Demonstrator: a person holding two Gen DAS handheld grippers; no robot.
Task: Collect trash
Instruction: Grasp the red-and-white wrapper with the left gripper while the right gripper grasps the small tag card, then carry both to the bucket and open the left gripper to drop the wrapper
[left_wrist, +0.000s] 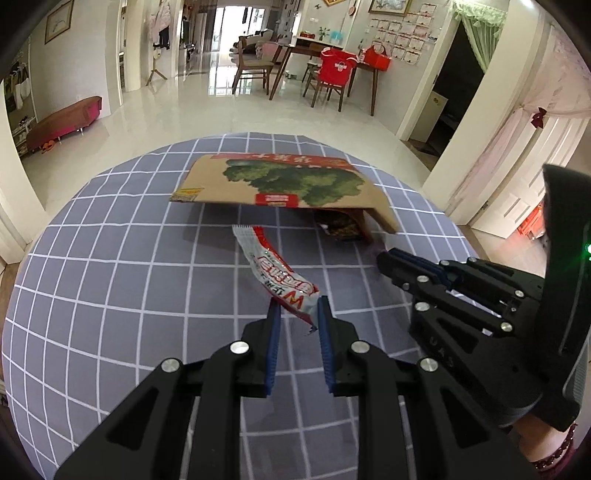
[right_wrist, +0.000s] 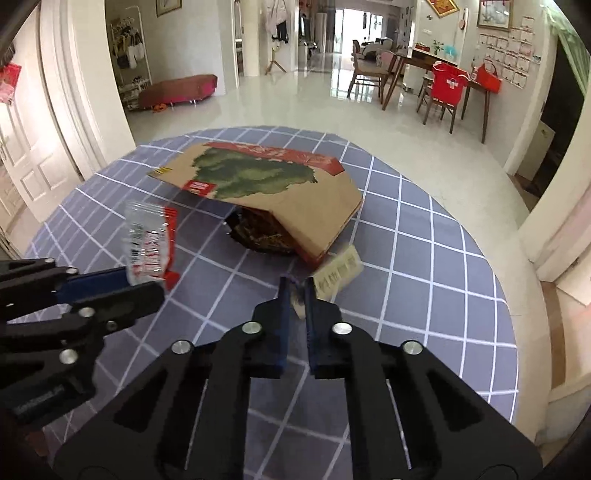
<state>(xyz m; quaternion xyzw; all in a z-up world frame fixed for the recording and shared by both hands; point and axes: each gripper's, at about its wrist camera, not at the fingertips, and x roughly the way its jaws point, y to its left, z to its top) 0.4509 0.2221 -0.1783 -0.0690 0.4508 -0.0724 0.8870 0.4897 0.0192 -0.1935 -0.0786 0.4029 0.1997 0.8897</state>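
The left gripper (left_wrist: 297, 308) has its fingers (left_wrist: 274, 332) narrowed onto the near end of a red-and-white wrapper (left_wrist: 275, 267), which is lifted off the counter (left_wrist: 110, 258); its long axis runs straight ahead of the fingers and slightly left, the crimped silver end pointing away toward the box. The wrapper is crinkled and glossy, printed with red blocks and white lettering. The right gripper (right_wrist: 295, 295) has its fingers (right_wrist: 283, 314) nearly together on a small pale paper scrap (right_wrist: 338, 271), blurred, which sticks out ahead and to the right of the tips, tilted upward. Beyond both pairs of fingers lies a flattened cardboard box (right_wrist: 273, 184), brown with a green tree print and red band, propped like a tent on the grey checked cloth of the counter. Under its raised near flap sits a dark crumpled packet (right_wrist: 258, 232), partly hidden, just ahead of the right fingers.
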